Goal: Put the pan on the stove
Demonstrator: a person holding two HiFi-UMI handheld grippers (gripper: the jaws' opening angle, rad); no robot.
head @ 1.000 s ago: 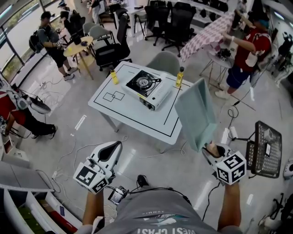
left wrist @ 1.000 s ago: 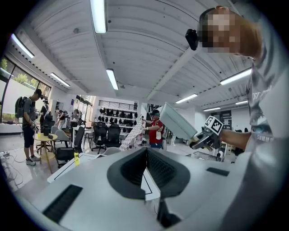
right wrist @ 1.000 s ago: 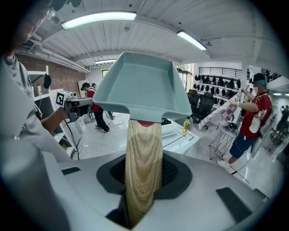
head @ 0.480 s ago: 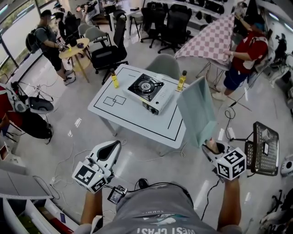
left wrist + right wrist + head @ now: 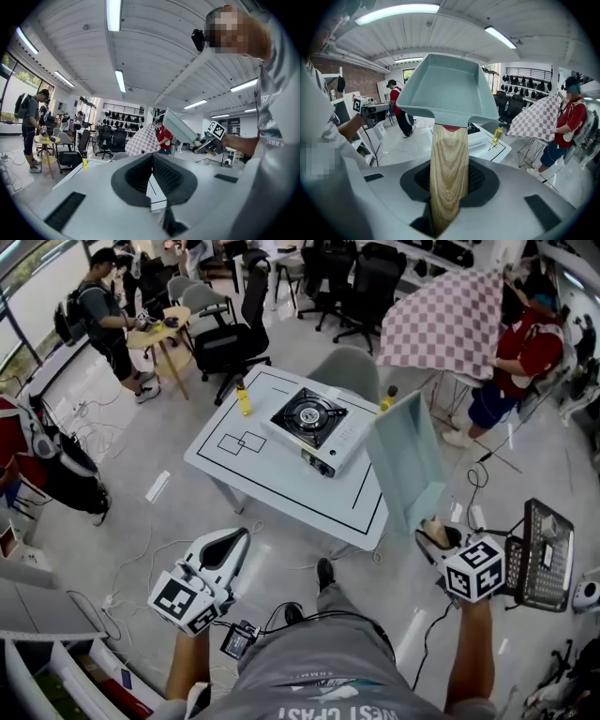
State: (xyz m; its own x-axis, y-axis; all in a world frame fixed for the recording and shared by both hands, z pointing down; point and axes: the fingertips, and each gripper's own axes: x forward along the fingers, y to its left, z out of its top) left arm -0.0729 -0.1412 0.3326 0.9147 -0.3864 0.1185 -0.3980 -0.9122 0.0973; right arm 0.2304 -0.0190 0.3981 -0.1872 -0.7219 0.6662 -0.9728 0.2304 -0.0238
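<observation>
The pan [image 5: 405, 460] is a square teal one with a wooden handle [image 5: 449, 154]. My right gripper [image 5: 433, 532] is shut on that handle and holds the pan upright in the air, just off the table's near right corner. In the right gripper view the pan [image 5: 445, 89] fills the middle, bottom toward the camera. The stove [image 5: 314, 426], a white single burner, stands on the white table [image 5: 272, 474] ahead of me. My left gripper [image 5: 234, 540] hangs low at the left, shut and empty, its pads [image 5: 161, 171] pressed together.
Two yellow bottles [image 5: 244, 397] [image 5: 386, 399] stand at the table's far side, either side of the stove. A grey chair [image 5: 345, 367] sits behind the table. A person with a checkered cloth [image 5: 448, 324] stands at the right; a black basket [image 5: 542, 554] is beside my right hand.
I have stepped closer to the table; a foot now shows below it. The pan stays in the right gripper's hold, and the left gripper has not changed.
</observation>
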